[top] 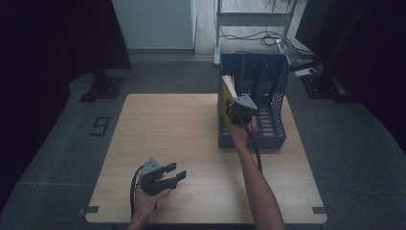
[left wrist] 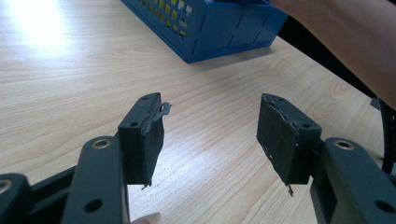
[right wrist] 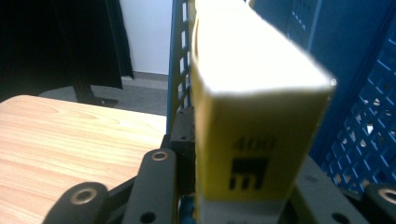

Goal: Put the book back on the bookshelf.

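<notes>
The right gripper (top: pixel 238 111) pinches a yellow book (right wrist: pixel 254 135) by its spine, upright in the leftmost slot of the blue file rack (top: pixel 275 93) just ahead. Let go off-balance, the book could tip against the divider. The left gripper (top: pixel 174 173) rests spread and empty on the tabletop (top: pixel 167 129).

I see a pale wood-grain table (left wrist: pixel 70 70) with a soft sheen, and at two o'clock on it a blue perforated plastic file rack (top: pixel 273 86). My left gripper's (left wrist: pixel 210 135) matt black pads (left wrist: pixel 285 140) look worn and frayed, and the yellow book (right wrist: pixel 252 116) has a smooth cover with paper page edges
</notes>
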A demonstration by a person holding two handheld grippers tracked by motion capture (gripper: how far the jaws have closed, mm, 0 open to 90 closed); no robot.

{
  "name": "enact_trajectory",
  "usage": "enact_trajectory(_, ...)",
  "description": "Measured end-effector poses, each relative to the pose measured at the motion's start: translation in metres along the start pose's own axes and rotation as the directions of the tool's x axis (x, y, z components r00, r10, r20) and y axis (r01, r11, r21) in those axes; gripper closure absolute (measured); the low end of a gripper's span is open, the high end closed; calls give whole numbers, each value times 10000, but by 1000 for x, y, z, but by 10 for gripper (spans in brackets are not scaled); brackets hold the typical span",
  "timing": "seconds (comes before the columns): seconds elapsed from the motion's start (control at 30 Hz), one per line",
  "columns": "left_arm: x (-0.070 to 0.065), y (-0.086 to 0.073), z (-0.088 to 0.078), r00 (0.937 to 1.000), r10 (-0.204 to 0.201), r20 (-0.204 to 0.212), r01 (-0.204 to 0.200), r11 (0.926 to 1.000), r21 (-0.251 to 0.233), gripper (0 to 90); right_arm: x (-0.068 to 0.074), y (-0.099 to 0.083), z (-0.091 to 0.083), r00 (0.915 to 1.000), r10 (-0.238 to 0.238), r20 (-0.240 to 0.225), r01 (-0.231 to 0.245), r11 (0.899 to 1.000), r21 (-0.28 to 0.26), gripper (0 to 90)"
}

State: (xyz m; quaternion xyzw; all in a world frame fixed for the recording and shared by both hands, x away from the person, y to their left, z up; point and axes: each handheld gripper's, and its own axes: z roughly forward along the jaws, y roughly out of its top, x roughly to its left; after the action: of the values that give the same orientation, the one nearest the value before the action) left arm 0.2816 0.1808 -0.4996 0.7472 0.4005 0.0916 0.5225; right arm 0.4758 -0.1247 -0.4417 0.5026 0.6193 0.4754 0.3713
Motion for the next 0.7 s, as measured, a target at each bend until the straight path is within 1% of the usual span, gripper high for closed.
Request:
enact_trajectory(0.03,0,0,0,10000,9,16,-9,10000,21,409,-2,2,0,9999,82,-99,-83,9999,-146,679)
enact_trajectory(0.1,-1,0,0,10000,10,27,-10,10000,27,409,-2,2,0,9999,108,-121,-110,9998,-142,672)
enact_trajectory(0.23,0,0,1,10000,0,32,0,10000,35,409,-4,8,2,9992,130,-372,-128,9999,56,641)
enact_trajectory(0.27,0,0,1,10000,-4,36,4,10000,45,409,-4,11,5,9985,78,-535,-65,9997,237,633)
enact_trajectory(0.33,0,0,0,10000,-4,44,4,10000,49,409,-4,12,6,9987,16,-512,-3,9996,267,638)
enact_trajectory(0.43,0,0,0,10000,-8,47,8,10000,35,409,-5,13,9,9993,68,-367,-52,9990,446,720)
enact_trajectory(0.47,0,0,0,10000,-18,51,17,10000,31,409,-5,13,9,9993,68,-367,-52,9990,446,720)
enact_trajectory(0.5,1,0,0,10000,-23,49,23,10000,26,409,-4,14,8,9997,-54,-249,66,9988,484,736)
enact_trajectory(0.53,1,0,0,10000,-23,50,22,10000,32,409,-4,14,8,9997,-54,-249,66,9988,484,736)
enact_trajectory(0.6,0,0,0,10000,-17,55,16,10000,36,409,-2,15,8,9997,-202,-167,211,9982,558,743)
enact_trajectory(0.7,0,0,0,10000,-18,48,18,10000,34,409,-1,14,8,9997,-208,-93,213,9983,541,745)
